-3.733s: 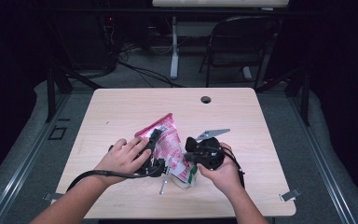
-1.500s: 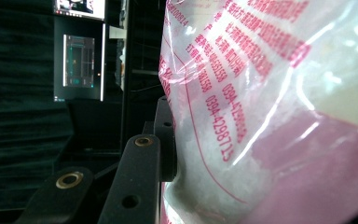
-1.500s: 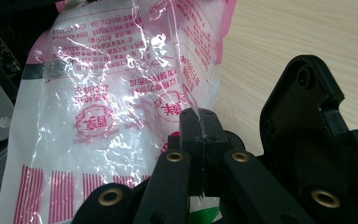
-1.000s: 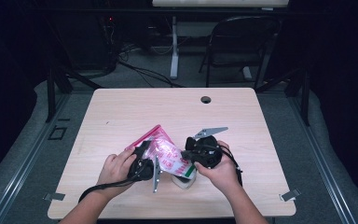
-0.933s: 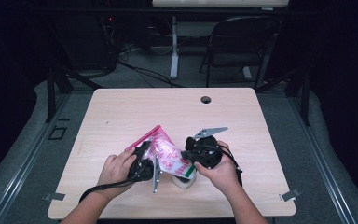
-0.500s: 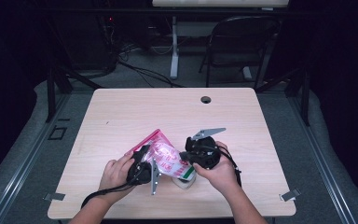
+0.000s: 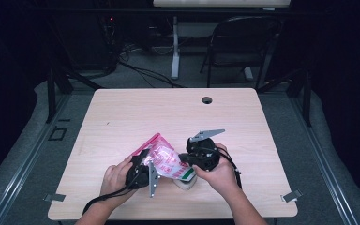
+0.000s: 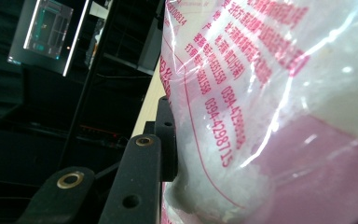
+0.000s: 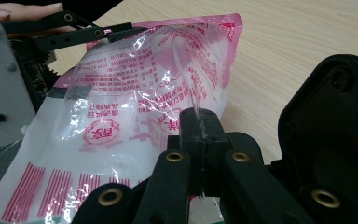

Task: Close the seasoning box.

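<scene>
A clear plastic bag (image 7: pixel 165 158) with pink print and white granules hangs between both grippers, just above the wooden table (image 7: pixel 168 112) near its front edge. My left gripper (image 7: pixel 144 168) holds the bag's left side. In the left gripper view the bag (image 8: pixel 261 116) bulges against one black finger (image 8: pixel 144 177) and hides the other. My right gripper (image 9: pixel 198 123) is shut on a thin fold of the bag (image 9: pixel 135 93), with the left gripper (image 9: pixel 88 32) gripping its far end. In the high view the right gripper (image 7: pixel 185 159) sits at the bag's right side.
A round cable hole (image 7: pixel 207 100) lies at the table's back centre. A dark chair (image 7: pixel 243 47) and floor cables stand behind the table. Metal clips (image 7: pixel 290 196) sit at the front corners. The back half of the tabletop is bare wood.
Since the earliest frame the left hand has come nearer the front edge and the bag is drawn in tighter between the grippers. Over the last second almost nothing has moved.
</scene>
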Available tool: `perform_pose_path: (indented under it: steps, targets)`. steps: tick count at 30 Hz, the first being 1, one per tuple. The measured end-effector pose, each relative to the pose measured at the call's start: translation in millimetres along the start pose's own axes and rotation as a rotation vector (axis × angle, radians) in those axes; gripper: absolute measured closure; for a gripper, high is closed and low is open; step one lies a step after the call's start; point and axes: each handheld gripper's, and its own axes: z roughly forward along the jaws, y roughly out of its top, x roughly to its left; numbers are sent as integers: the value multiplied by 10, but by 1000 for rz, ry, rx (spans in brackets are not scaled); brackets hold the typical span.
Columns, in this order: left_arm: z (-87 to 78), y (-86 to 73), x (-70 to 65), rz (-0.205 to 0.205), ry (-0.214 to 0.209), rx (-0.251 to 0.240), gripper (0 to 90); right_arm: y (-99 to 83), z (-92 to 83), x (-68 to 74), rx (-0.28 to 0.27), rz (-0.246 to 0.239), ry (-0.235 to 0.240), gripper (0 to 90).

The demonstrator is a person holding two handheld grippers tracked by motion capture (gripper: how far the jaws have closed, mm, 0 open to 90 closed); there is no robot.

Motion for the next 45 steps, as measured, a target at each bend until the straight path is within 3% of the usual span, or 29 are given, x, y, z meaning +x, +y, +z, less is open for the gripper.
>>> perform_pose_path:
  steps: [7, 18, 36, 45]
  targets:
    - [6, -66, -37, -83, -26, -15, 750, -2, 33, 27, 7, -8, 2, 900]
    - [52, -149, -66, -176, -94, -20, 751, -8, 30, 49, -17, 2, 5, 866]
    - [130, -243, -120, -241, -199, -4, 755, -5, -64, 28, -82, 22, 12, 687]
    - [179, -278, -176, -249, -250, 9, 762, -12, -92, 7, -114, 30, 4, 626]
